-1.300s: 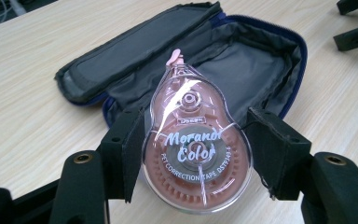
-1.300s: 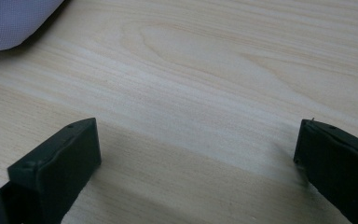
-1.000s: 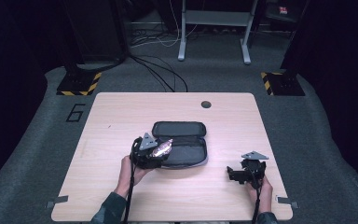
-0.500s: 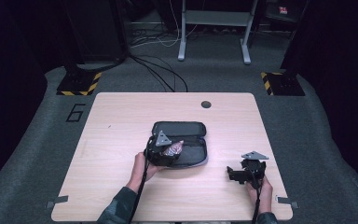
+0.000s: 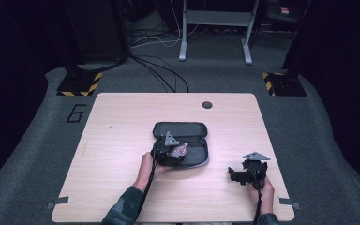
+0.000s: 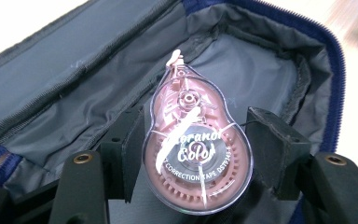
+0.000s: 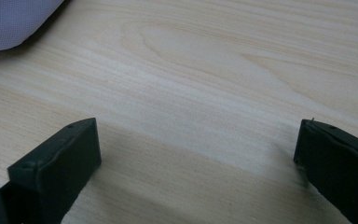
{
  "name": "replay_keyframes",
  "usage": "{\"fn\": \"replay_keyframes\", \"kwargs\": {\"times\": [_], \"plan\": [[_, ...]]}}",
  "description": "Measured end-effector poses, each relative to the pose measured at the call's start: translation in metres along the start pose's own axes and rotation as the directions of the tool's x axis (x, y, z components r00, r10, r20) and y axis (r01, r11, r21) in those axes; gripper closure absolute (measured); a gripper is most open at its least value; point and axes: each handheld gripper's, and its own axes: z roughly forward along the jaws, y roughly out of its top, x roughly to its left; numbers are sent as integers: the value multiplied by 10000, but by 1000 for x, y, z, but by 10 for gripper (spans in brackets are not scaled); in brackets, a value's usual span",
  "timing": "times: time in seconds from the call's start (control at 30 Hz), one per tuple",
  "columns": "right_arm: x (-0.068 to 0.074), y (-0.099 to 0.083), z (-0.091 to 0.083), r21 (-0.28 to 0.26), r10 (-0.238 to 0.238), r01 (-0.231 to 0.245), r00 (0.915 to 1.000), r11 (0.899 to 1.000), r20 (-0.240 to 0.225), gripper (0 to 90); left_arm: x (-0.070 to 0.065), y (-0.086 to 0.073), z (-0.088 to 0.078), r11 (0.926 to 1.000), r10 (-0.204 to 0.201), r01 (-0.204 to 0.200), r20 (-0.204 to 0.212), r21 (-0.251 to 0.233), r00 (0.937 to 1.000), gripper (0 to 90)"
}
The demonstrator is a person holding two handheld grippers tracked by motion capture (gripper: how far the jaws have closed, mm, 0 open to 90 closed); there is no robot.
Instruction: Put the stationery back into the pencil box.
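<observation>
Correction tape clamped in left hand-held gripper over open pouch; right hand-held gripper wide, empty, on surface.

We see a light wooden table with a round hole near its far edge; an open dark case lies on it.

Glossy clear-plastic correction tape, matt grey cloth case, smooth pale wood-grain table
</observation>
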Motion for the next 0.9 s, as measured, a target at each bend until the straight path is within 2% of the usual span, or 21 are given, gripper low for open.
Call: {"fn": "replay_keyframes", "kwargs": {"times": [0.03,0.07,0.13,0.2,0.33,0.47,0.6,0.63,0.73,0.87,0.9], "plan": [[0,0,0,-6,-2,2,10000,10000,3,0,-1,-1,1,9998,-179,179,64,38,9998,394],[0,0,0,-6,-2,2,10000,10000,3,0,0,0,2,9999,-68,68,-63,98,10000,394],[0,0,0,-21,2,-2,10000,10000,10,0,0,0,4,9997,-169,167,78,157,9998,394],[0,0,0,-9,-3,3,10000,10000,5,0,-1,0,5,9997,-148,149,-71,212,9999,393],[0,0,0,-9,-3,3,10000,10000,6,0,0,-1,8,9990,-147,150,-70,412,9999,391],[0,0,0,-20,1,-1,10000,10000,4,0,2,-2,8,9983,-340,334,120,479,9993,358],[0,0,0,-8,0,0,10000,10000,7,0,4,-2,3,9988,-371,366,181,316,9991,246],[0,0,0,-8,-2,2,10000,10000,8,0,4,-1,0,9984,-521,516,254,209,9983,226],[0,0,0,-16,0,0,10000,10000,10,0,6,-1,-6,9981,-620,620,244,28,9978,175],[0,0,0,-18,0,0,10000,10000,9,0,6,-1,-14,9975,-679,684,258,-192,9974,152],[0,0,0,-13,-1,1,10000,10000,5,0,6,-1,-22,9973,-643,654,331,-322,9974,150]]}}
